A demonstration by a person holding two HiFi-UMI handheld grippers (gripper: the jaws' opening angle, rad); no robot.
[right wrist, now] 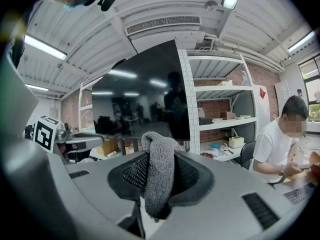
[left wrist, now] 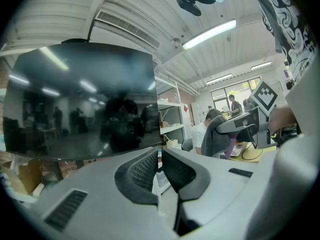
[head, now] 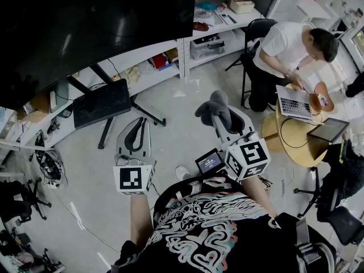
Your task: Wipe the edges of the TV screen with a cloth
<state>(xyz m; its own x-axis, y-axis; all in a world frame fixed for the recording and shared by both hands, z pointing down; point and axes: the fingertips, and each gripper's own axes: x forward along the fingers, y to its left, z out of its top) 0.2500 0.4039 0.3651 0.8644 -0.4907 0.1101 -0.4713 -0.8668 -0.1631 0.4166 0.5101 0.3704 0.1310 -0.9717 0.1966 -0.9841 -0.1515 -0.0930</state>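
Observation:
The large black TV screen [head: 85,21] fills the upper left of the head view on a wheeled stand, and also shows ahead as the TV screen [left wrist: 80,104] and the TV screen [right wrist: 145,99]. My right gripper [head: 220,121] is shut on a grey fluffy cloth [head: 214,108], which bulges out between its pads as the cloth [right wrist: 159,176]. It is held low, well short of the screen's lower right corner. My left gripper [head: 135,136] hangs beside it, shut with nothing between its jaws [left wrist: 159,156]. Neither gripper touches the TV.
White shelving [head: 227,21] with boxes runs behind and right of the TV. A person in a white shirt [head: 284,47] sits on a black chair at a round wooden table [head: 296,135] with a laptop. The stand's legs [head: 142,112] spread over the floor.

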